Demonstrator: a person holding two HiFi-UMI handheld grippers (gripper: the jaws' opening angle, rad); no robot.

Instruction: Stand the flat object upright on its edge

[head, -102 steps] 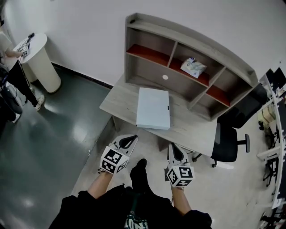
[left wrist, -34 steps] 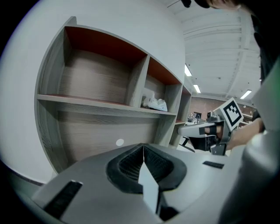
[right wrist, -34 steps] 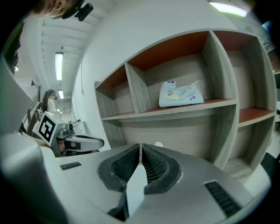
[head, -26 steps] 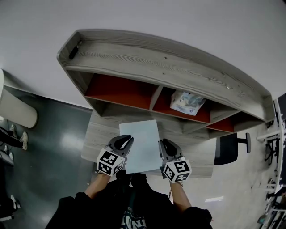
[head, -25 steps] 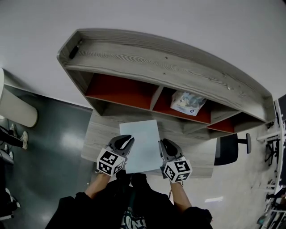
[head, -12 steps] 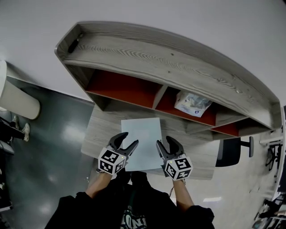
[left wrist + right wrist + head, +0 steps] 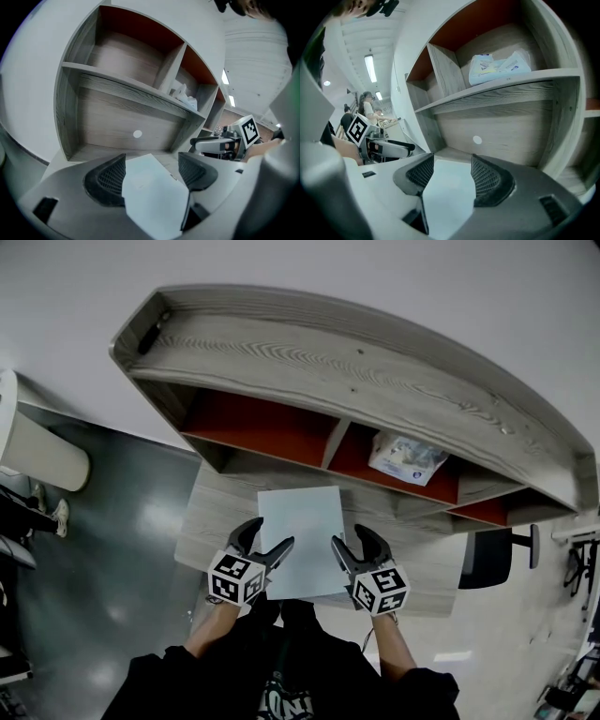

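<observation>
Currently the flat panel (image 7: 302, 538), pale blue, lies flat on the grey wood desk (image 7: 211, 521), one short edge toward the hutch (image 7: 319, 362); not on edge yet. Left gripper (image 7: 267, 538) sits at the panel's 7 o'clock corner and right gripper (image 7: 354, 542) at its 5 o'clock corner, both pointing toward 12 and tilted downward.

Left gripper view: jaws released and spread wide, having just been opening. The panel's near corner shows in the gap between the ribbed pads, with no pad pressing on it.

Right gripper view: same, jaws apart and just opened, panel surface showing between them, not gripped.

Cannot tell whether either gripper touches the desk.

Pack of wipes (image 7: 406, 457) rests in the hutch's middle upper compartment, at 1 o'clock from the panel. Black office chair (image 7: 487, 559) stands at 3 o'clock, past the desk's end.
</observation>
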